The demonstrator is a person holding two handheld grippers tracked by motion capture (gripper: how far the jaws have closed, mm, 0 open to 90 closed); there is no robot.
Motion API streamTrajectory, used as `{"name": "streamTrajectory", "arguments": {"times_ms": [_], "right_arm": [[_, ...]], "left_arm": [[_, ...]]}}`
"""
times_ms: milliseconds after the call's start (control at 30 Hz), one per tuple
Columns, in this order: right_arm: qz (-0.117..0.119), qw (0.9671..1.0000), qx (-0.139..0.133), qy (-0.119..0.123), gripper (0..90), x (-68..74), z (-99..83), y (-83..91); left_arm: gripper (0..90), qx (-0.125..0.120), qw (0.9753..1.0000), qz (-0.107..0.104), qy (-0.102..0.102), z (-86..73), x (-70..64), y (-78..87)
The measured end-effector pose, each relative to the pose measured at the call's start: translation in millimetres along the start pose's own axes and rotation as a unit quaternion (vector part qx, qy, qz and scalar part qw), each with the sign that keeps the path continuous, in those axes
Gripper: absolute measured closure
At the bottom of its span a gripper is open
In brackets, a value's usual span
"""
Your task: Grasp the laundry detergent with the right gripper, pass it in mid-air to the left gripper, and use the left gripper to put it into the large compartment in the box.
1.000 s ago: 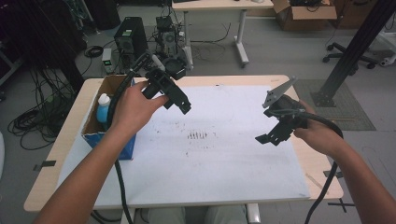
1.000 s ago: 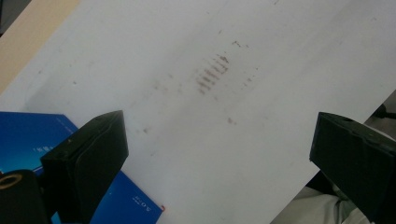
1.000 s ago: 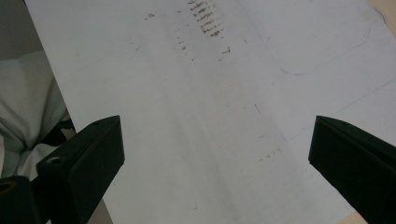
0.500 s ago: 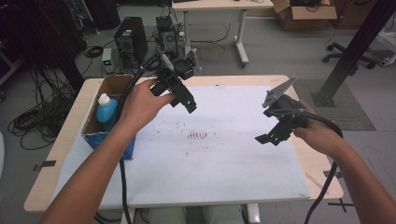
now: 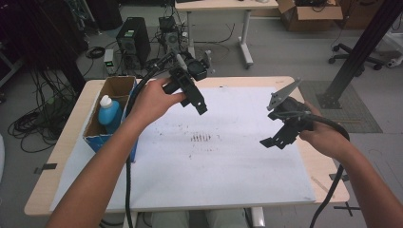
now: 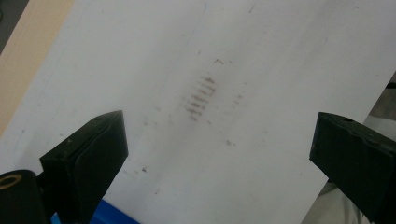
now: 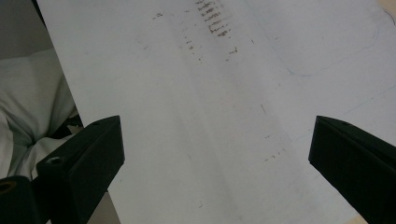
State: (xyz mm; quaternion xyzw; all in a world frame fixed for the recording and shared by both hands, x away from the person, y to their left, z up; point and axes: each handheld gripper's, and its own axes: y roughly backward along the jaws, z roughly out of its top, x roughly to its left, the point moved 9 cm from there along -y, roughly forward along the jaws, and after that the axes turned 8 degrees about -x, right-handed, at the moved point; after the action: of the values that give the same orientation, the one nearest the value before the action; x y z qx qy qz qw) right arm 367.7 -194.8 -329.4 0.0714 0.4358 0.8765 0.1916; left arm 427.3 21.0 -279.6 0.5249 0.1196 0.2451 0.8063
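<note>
Above the white sheet (image 5: 218, 156), left tool (image 5: 197, 102) at ten o'clock, right tool (image 5: 273, 141) at three, both wide open, empty.

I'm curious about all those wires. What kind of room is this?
Probably a lab or workshop. A computer tower stands on the floor among tangled cables, a cardboard box sits at the back, and the table has a stained white sheet.

You have open room across the white paper sheet (image 5: 228, 166); the brown cardboard box (image 5: 105, 111) blocks its left edge.
</note>
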Motion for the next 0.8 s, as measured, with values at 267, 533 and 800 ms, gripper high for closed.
{"name": "streamTrajectory", "arguments": {"times_ms": [267, 533, 800], "right_arm": [[0.002, 1.0000, 0.004, 0.000, 2.9, 0.0, -2.5, -1.3], [0.009, 0.9999, 0.005, 0.004, 3.0, 1.9, -4.2, -5.0], [0.013, 0.9998, 0.009, 0.008, 3.1, 1.2, -2.9, -9.9]], "left_arm": [[4.8, 0.010, 0.9997, -0.001, -0.023, 4.8, -5.0, -10.2], [4.7, 0.006, 0.9996, 0.000, -0.026, 7.8, -4.7, -13.3], [4.7, 0.003, 0.9997, 0.003, -0.023, 4.5, -4.3, -9.6]]}}
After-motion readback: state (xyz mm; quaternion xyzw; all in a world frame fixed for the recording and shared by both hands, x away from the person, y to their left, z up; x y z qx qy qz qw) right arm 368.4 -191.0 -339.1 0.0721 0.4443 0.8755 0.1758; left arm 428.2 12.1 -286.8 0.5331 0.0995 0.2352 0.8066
